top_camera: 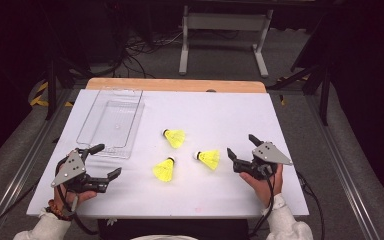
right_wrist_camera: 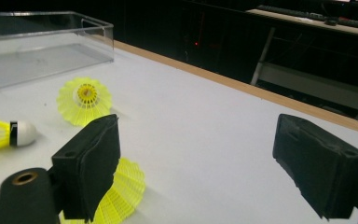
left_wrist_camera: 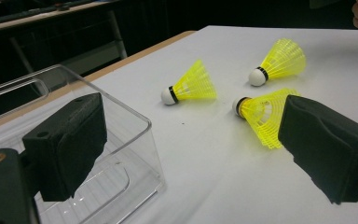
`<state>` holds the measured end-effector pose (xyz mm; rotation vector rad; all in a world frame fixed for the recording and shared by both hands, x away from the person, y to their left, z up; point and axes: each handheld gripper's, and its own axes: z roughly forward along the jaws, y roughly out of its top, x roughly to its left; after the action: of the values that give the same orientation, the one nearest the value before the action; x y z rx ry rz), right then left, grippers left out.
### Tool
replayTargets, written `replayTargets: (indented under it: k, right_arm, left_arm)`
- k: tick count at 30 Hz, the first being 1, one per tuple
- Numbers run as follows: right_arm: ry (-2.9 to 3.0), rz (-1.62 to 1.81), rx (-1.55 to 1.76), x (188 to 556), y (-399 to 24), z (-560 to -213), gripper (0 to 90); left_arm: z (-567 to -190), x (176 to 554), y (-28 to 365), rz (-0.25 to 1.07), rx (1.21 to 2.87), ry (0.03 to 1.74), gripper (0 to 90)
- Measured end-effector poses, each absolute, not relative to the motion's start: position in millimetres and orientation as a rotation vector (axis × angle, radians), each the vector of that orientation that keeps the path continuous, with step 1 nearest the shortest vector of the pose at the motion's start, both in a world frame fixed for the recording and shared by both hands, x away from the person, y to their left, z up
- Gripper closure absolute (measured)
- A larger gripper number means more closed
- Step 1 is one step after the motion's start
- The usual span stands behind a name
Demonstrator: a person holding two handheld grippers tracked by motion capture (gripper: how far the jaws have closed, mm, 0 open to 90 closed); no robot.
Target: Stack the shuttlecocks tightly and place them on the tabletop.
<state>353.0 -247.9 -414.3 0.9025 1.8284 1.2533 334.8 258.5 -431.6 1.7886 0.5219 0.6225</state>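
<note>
shuttlecocks (top_camera: 174,137) loose on table (top_camera: 280,200) | left gripper (top_camera: 105,161), right gripper (top_camera: 241,145): both released, empty | high view: tray (top_camera: 111,120) whole

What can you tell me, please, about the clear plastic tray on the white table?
The clear plastic tray is a shallow, see-through rectangular bin with rounded corners, a flat rim and a cut-out handle slot in an end wall. It looks like hard, glossy plastic. It stands upright and empty on the left part of the white table, its long side running away from the person, its far end near the wooden edge. No shuttlecock touches it. The left gripper hovers by its near end, with jaws open.
</note>
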Motion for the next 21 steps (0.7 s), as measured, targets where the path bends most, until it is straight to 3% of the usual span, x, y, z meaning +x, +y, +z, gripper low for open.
replayTargets:
  k: [21]
  right_arm:
    - [1.779,1.168,0.883,351.8,-250.2,-418.4,16.2]
  left_arm:
    - [-437.6,340.5,250.4,0.548,1.859,0.498,13.3]
